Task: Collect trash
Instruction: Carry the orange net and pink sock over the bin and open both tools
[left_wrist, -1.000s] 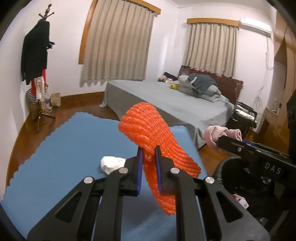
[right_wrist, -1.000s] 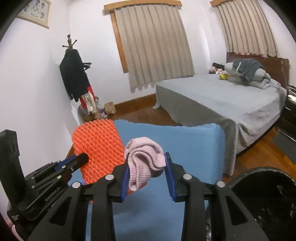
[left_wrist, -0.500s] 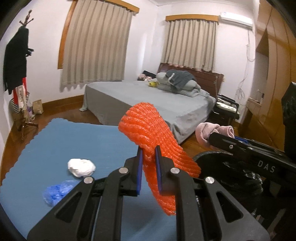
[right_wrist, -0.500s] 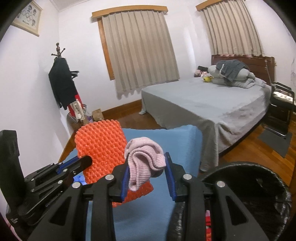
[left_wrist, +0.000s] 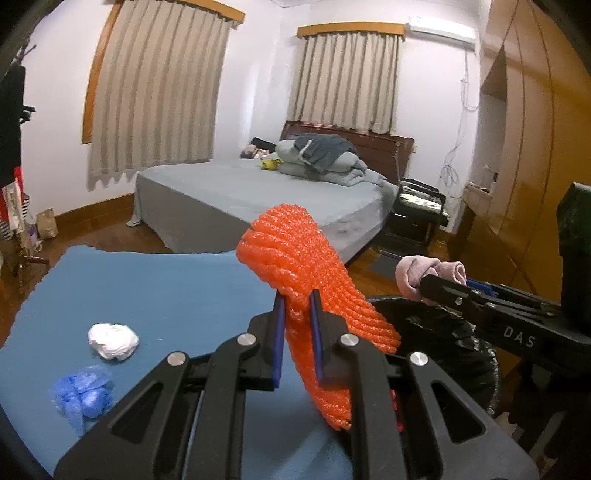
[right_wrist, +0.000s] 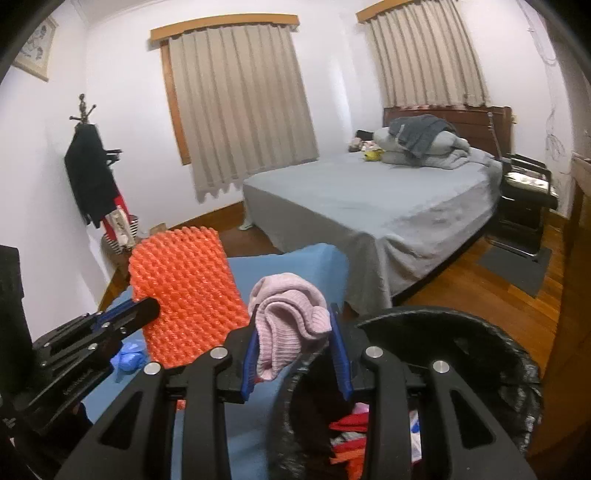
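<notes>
My left gripper (left_wrist: 297, 321) is shut on an orange foam net sleeve (left_wrist: 314, 295) and holds it in the air over the right edge of the blue table (left_wrist: 166, 288). My right gripper (right_wrist: 293, 347) is shut on a pink knitted cloth (right_wrist: 288, 317) above the near rim of a black-lined trash bin (right_wrist: 461, 354), which holds red and white scraps. The bin (left_wrist: 443, 339) also shows in the left wrist view, with the pink cloth (left_wrist: 428, 273) above it. The orange sleeve (right_wrist: 188, 291) shows in the right wrist view.
A white crumpled wad (left_wrist: 112, 339) and a blue crumpled plastic piece (left_wrist: 83, 397) lie on the table at the left. A grey bed (right_wrist: 369, 206) stands beyond. A coat rack (right_wrist: 92, 177) is at the left wall, a wooden wardrobe (left_wrist: 535, 166) at the right.
Both grippers have swung to the right with their loads. The trash bin has come into fuller view under the right gripper. The blue plastic piece has come into sight.
</notes>
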